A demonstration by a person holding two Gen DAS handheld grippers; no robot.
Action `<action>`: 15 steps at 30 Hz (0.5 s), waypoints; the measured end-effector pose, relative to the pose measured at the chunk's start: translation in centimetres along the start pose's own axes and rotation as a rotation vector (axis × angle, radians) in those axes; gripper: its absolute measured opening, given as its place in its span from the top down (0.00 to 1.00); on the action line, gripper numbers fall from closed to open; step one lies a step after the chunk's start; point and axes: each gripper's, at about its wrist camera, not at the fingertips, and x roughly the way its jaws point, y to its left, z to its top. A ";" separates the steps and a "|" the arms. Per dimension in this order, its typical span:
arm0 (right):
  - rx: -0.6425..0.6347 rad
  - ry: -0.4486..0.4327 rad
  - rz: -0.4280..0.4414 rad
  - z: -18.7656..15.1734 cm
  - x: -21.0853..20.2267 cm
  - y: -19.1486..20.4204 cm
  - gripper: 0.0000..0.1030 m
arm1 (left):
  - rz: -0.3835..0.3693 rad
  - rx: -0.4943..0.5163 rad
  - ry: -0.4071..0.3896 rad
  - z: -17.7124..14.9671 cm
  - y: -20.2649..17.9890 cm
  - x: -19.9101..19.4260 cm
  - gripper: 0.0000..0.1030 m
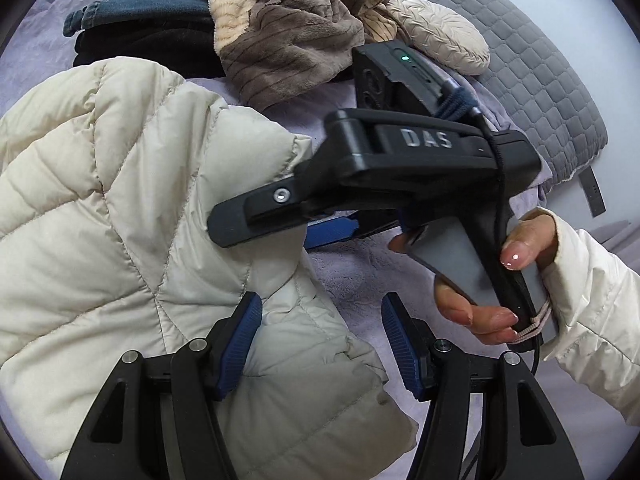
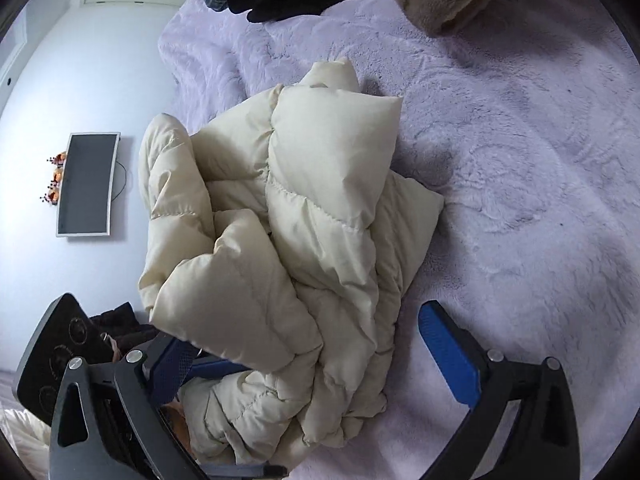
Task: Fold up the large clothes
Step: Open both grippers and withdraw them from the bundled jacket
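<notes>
Lying on the bed: puffy coat (image 2: pixel 288 240), bunched up.
Right gripper (image 2: pixel 320 364): wide open, coat at twelve o'clock.
Left gripper (image 1: pixel 320 344): open over coat's edge, not squeezing.

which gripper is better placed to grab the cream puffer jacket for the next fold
Left, probably. The left gripper has its jaws half open with a flap of the cream quilted puffer jacket between them. The right gripper stands wide open at the jacket's edge.
</notes>
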 end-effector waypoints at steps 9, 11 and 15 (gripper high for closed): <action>0.087 -0.018 0.111 2.4 4.3 -0.1 0.00 | 0.033 -0.020 -0.008 -0.2 -0.2 -2.4 0.39; 0.085 -0.022 0.115 2.4 4.3 -0.2 0.00 | 0.040 -0.042 -0.027 -0.5 0.5 -4.4 0.39; 0.090 -0.027 0.114 2.5 4.5 -0.1 0.00 | 0.088 -0.159 -0.079 -1.5 4.2 -9.2 0.39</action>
